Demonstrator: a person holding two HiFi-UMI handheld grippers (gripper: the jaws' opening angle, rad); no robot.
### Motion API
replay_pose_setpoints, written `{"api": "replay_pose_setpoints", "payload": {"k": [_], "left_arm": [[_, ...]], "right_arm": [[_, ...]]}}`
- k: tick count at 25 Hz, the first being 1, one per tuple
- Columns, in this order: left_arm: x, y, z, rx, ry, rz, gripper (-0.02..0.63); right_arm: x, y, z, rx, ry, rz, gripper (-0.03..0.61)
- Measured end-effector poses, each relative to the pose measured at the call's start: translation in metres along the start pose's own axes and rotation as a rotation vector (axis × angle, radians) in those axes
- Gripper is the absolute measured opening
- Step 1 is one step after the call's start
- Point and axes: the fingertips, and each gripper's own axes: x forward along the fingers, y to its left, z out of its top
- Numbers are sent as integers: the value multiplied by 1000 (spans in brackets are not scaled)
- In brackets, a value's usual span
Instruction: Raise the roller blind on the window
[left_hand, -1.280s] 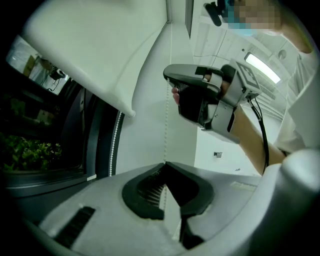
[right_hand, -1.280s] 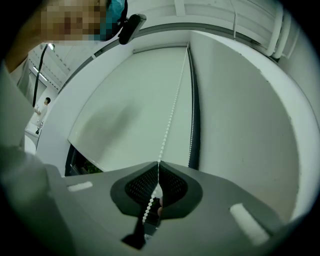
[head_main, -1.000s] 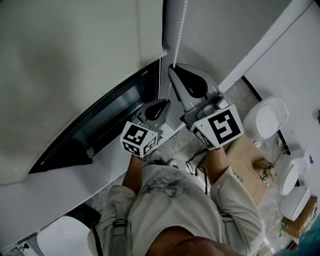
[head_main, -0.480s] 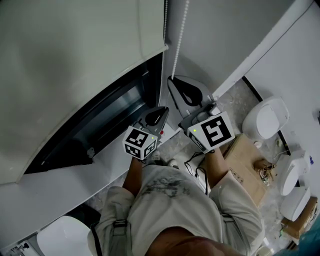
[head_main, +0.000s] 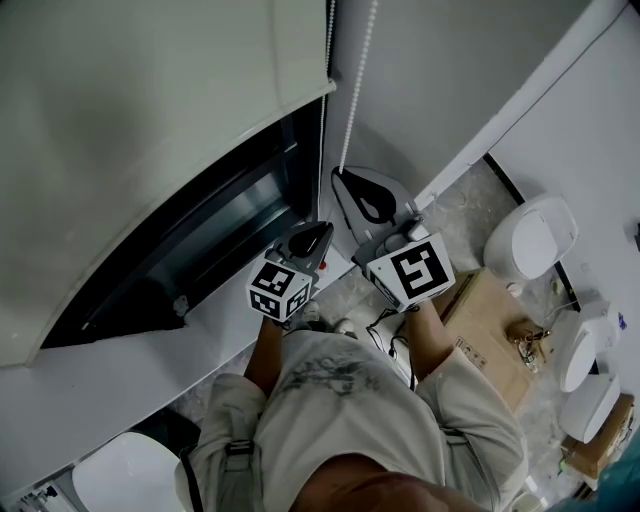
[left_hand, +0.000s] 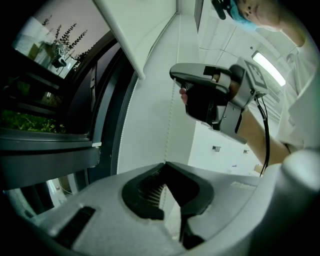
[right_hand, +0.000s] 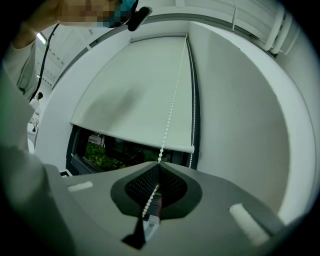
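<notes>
The window (head_main: 215, 235) is taking up the left of the head view, its dark frame and glass showing below the pale roller blind (head_main: 150, 120), which is covering the upper part of the window and leaving a band of glass bare beneath its bottom bar. In the right gripper view green plants are showing through that bare band. A plain white wall (head_main: 440, 70) is running along just right of the window. The person is standing in front of the window, a light shirt (head_main: 340, 410) filling the bottom of the head view, and a cardboard box (head_main: 495, 310) is lying on the floor to the right of the window, behind the person's right arm. Both arms are reaching toward the window's right edge. The right claw (head_main: 340, 176) is sitting just right of that edge, closed on the bead chain (head_main: 357, 85), which is passing between its pads and running straight up beside the blind. The left claw (head_main: 322, 230) is sitting lower and closer to the window frame, its jaws together, pinching the chain's other, thinner-looking strand, which is dropping along the window's right edge into the jaw tips. The two claws are near each other but apart, the right one higher against the window than the left.
</notes>
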Motion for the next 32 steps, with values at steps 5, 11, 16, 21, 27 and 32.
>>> {"api": "replay_pose_setpoints", "payload": {"k": [5,11,16,21,27,32], "left_arm": [[1,3,-12,-2,21,6,12],[1,6,-38,-23,61,14,12],[2,9,-56,-44,90,14,12],[5,10,-69,-57,114,15,12],[5,11,-87,-69,147,17,12],[6,11,-105,-84,179,16,12]], "right_arm": [[3,2,-9,-18,10,0,11],[0,9,-37,8,75,2,11],[-1,13,-49,20,76,10,11],[-4,16,-66,52,119,11,11],[-6,23,-81,59,142,12,11],[-9,27,-97,71,168,14,11]]}}
